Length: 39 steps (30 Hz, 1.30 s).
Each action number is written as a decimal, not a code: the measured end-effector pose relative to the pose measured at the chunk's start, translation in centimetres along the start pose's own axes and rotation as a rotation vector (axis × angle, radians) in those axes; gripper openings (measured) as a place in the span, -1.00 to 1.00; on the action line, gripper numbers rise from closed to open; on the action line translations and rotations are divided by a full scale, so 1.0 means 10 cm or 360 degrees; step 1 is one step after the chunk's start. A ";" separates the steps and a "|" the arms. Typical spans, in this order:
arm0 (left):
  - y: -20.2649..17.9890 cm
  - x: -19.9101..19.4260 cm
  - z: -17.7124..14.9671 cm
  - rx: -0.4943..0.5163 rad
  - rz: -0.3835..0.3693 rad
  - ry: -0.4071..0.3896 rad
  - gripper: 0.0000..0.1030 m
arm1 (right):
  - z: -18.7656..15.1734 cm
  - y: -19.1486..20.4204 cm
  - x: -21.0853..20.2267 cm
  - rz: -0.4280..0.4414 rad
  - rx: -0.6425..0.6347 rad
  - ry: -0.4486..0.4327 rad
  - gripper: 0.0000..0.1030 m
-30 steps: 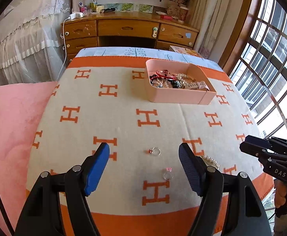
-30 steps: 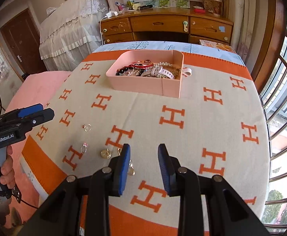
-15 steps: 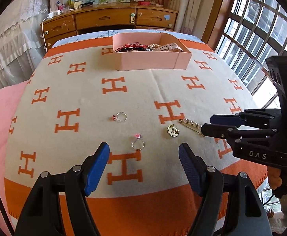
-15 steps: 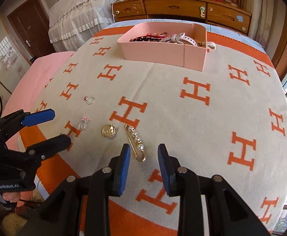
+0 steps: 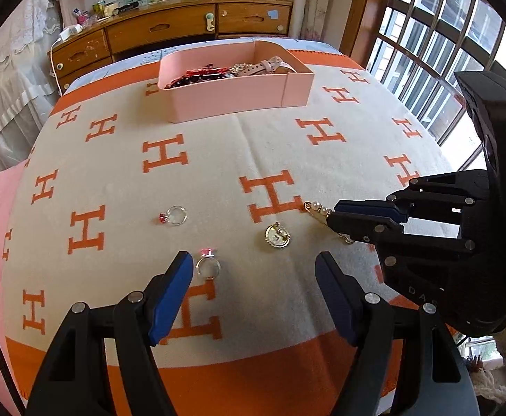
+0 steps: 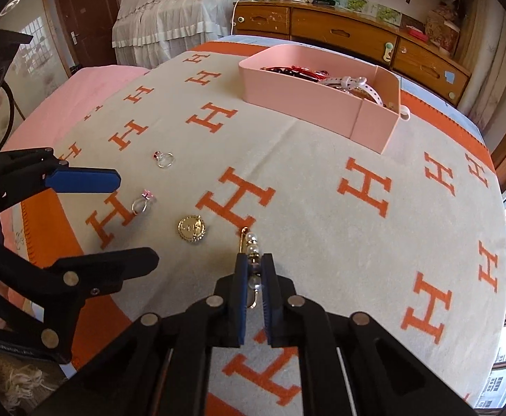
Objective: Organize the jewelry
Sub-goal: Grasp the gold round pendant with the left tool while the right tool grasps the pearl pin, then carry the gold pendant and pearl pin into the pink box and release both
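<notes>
A gold pearl pin (image 6: 251,242) lies on the H-patterned blanket, and my right gripper (image 6: 255,266) is shut on its near end; in the left wrist view the pin (image 5: 317,208) pokes out of the right gripper (image 5: 334,215). A gold round brooch (image 5: 277,235) (image 6: 191,228), a pink-stone ring (image 5: 208,265) (image 6: 142,202) and a red-stone ring (image 5: 173,215) (image 6: 164,159) lie loose on the blanket. My left gripper (image 5: 253,268) (image 6: 131,218) is open and empty, above the pink-stone ring and brooch. A pink box (image 5: 239,95) (image 6: 305,98) holds several bracelets and straps at the far side.
The blanket (image 5: 218,159) covers a table with its orange border at the near edge. A wooden desk with drawers (image 5: 169,31) stands behind. Barred windows (image 5: 436,41) are on the right, a pink bed (image 6: 79,100) on the left.
Both grippers have moved down and closer to the loose jewelry. My right gripper has closed on the pearl pin. The left gripper stays open.
</notes>
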State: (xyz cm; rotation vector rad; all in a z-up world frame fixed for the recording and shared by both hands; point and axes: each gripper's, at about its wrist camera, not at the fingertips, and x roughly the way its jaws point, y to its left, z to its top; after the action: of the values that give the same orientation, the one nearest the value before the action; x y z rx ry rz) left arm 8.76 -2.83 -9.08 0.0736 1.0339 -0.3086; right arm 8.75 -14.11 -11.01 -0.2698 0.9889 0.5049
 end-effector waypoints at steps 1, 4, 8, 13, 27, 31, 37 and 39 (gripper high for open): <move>-0.03 0.02 0.02 0.0010 -0.0007 0.0009 0.38 | -0.02 -0.05 -0.01 0.0000 0.0039 -0.0011 -0.86; -0.10 0.14 0.10 0.0035 -0.0014 0.0043 0.22 | -0.08 -0.26 -0.06 0.0041 0.0202 -0.0044 -0.86; -0.14 0.29 0.17 0.0049 -0.0031 0.0119 -0.11 | -0.19 -0.44 -0.10 0.0114 0.0349 -0.0081 -0.86; -0.19 0.34 0.17 0.0112 0.0005 0.0148 -0.31 | -0.26 -0.49 -0.14 0.0159 0.0388 -0.0100 -0.86; -0.22 0.22 0.22 0.0133 0.0066 0.0111 -0.68 | -0.15 -0.44 -0.34 0.0207 0.0383 -0.0170 -0.86; -0.14 -0.11 0.45 0.0148 0.0110 -0.0014 -0.68 | 0.07 -0.54 -0.57 0.0206 0.0428 -0.0259 -0.86; 0.16 -0.68 1.11 0.0092 0.0198 -0.0219 -0.68 | 0.69 -0.76 -0.97 0.0210 0.0530 -0.0436 -0.86; 0.26 -0.78 1.34 0.0059 0.0208 -0.0255 -0.68 | 0.92 -0.83 -1.07 0.0207 0.0563 -0.0494 -0.86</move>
State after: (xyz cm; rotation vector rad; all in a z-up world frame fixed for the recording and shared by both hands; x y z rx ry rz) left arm 17.01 -1.42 4.25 0.1469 0.8601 -0.2113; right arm 14.96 -20.21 2.90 0.1873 0.7776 0.4638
